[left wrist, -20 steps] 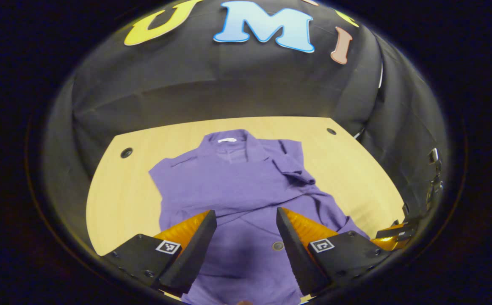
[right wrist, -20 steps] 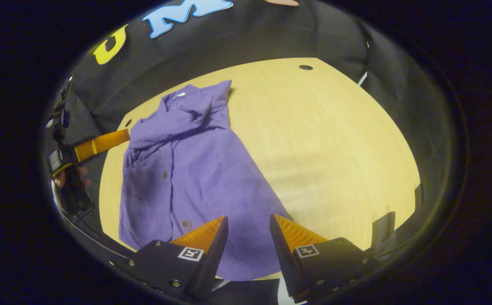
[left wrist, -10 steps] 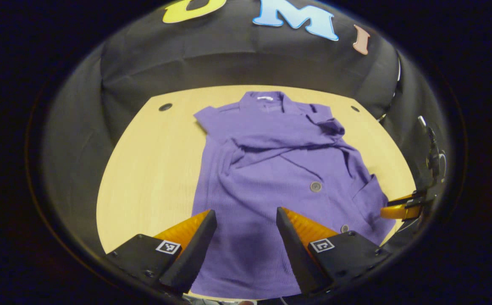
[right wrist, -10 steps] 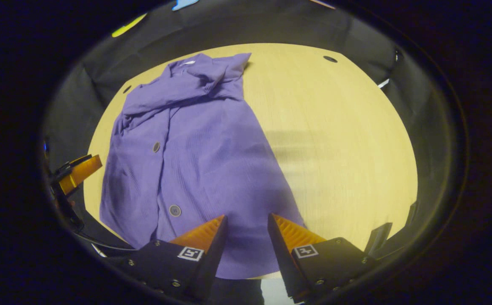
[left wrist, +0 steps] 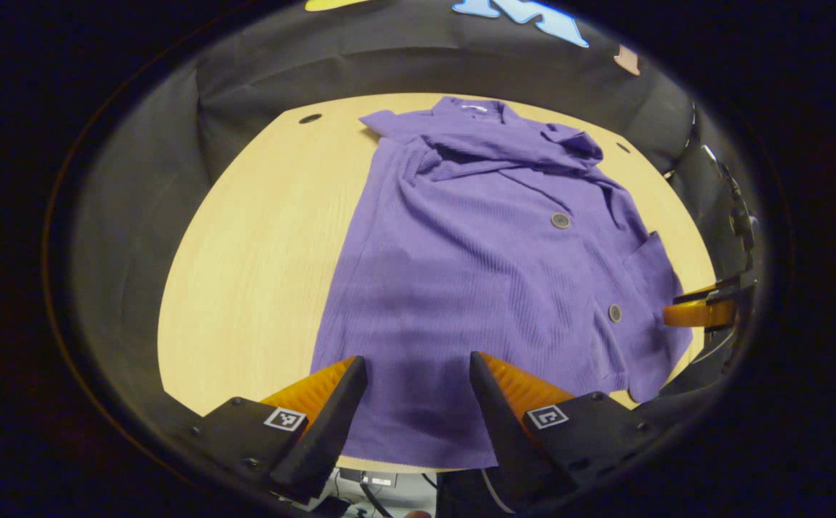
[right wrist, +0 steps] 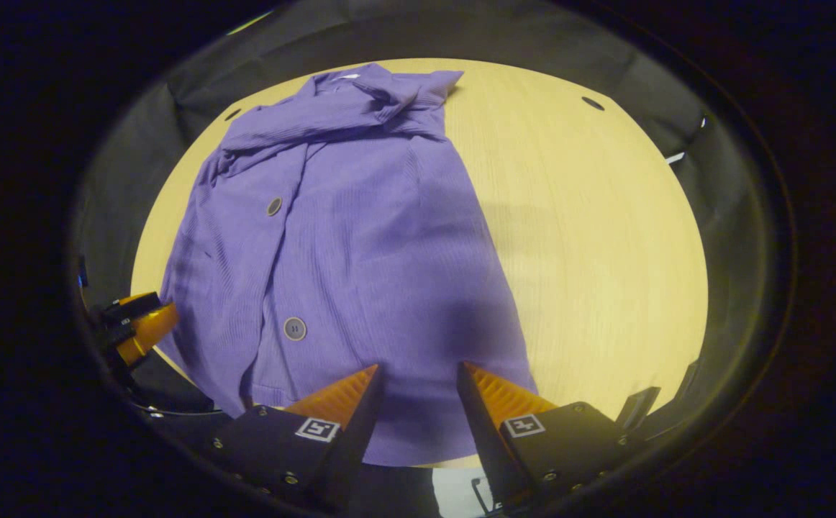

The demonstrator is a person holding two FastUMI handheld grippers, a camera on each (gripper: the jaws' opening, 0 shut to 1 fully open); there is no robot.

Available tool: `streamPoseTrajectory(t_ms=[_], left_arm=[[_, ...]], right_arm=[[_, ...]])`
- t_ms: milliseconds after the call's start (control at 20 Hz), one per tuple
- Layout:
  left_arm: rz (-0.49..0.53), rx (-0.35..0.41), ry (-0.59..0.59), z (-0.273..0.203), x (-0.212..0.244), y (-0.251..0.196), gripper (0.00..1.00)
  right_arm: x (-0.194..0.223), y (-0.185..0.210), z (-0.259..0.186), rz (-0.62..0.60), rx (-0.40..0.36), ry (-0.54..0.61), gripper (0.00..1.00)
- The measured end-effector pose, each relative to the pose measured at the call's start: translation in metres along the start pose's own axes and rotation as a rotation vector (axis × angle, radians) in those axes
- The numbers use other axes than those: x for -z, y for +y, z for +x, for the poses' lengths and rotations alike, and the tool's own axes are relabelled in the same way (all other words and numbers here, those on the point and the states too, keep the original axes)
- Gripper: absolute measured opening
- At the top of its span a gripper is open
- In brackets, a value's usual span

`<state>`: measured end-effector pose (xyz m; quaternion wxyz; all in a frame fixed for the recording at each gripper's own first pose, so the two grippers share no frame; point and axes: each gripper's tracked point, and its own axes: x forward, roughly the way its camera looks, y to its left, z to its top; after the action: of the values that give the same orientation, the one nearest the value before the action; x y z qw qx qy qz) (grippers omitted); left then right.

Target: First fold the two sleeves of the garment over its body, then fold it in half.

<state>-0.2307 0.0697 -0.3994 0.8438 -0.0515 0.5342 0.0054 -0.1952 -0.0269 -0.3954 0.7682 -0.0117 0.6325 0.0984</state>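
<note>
A purple buttoned shirt (left wrist: pixel 490 259) lies flat on the wooden table (left wrist: pixel 260 244), collar at the far side, both sleeves laid across its chest in a rumpled band (left wrist: pixel 504 147). Its hem lies at the near table edge. My left gripper (left wrist: pixel 418 392) hangs open above the hem's left part, holding nothing. In the right gripper view the same shirt (right wrist: pixel 360 237) runs from collar to hem, and my right gripper (right wrist: pixel 414 403) is open over the hem's right part, empty. Each gripper also shows at the other view's side edge: right gripper (left wrist: pixel 698 313), left gripper (right wrist: pixel 137 327).
Bare tabletop (right wrist: pixel 591 244) stretches right of the shirt, with small round holes (right wrist: pixel 592 103) near its far corners. Black cloth walls close in the table on three sides. Below the near edge sit some cables and a pale box (left wrist: pixel 375 482).
Both grippers have pulled back toward the near table edge and risen, staying open. The shirt now shows full length, with its hem under the fingers instead of its chest.
</note>
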Motion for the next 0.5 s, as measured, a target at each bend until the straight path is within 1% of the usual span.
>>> streamPoseTrajectory(t_ms=[50, 100, 150, 200, 350, 400, 450, 500], left_arm=[[-0.001, -0.011, 0.015, 0.001, 0.005, 0.003, 0.96], [-0.003, -0.023, 0.026, 0.003, 0.010, 0.005, 0.94], [-0.007, -0.027, 0.040, 0.004, 0.012, 0.005, 0.94], [-0.010, -0.028, 0.053, 0.006, 0.017, 0.005, 0.94], [-0.015, -0.052, 0.106, 0.012, 0.030, 0.008, 0.96], [-0.022, -0.054, 0.095, 0.013, 0.027, 0.008, 0.96], [-0.023, -0.054, 0.103, 0.013, 0.028, 0.008, 0.94], [-0.028, -0.052, 0.102, 0.013, 0.027, 0.007, 0.94]], right_arm=[[0.002, 0.001, 0.001, -0.010, 0.000, 0.007, 0.65], [0.005, 0.001, 0.003, -0.019, 0.002, 0.014, 0.68], [0.007, 0.001, 0.005, -0.027, 0.005, 0.025, 0.65], [0.011, 0.002, 0.006, -0.033, 0.005, 0.037, 0.68], [0.017, 0.002, 0.011, -0.042, 0.006, 0.063, 0.68], [0.018, 0.001, 0.012, -0.044, 0.013, 0.066, 0.65], [0.017, 0.000, 0.014, -0.046, 0.020, 0.064, 0.68], [0.017, 0.000, 0.014, -0.046, 0.024, 0.065, 0.65]])
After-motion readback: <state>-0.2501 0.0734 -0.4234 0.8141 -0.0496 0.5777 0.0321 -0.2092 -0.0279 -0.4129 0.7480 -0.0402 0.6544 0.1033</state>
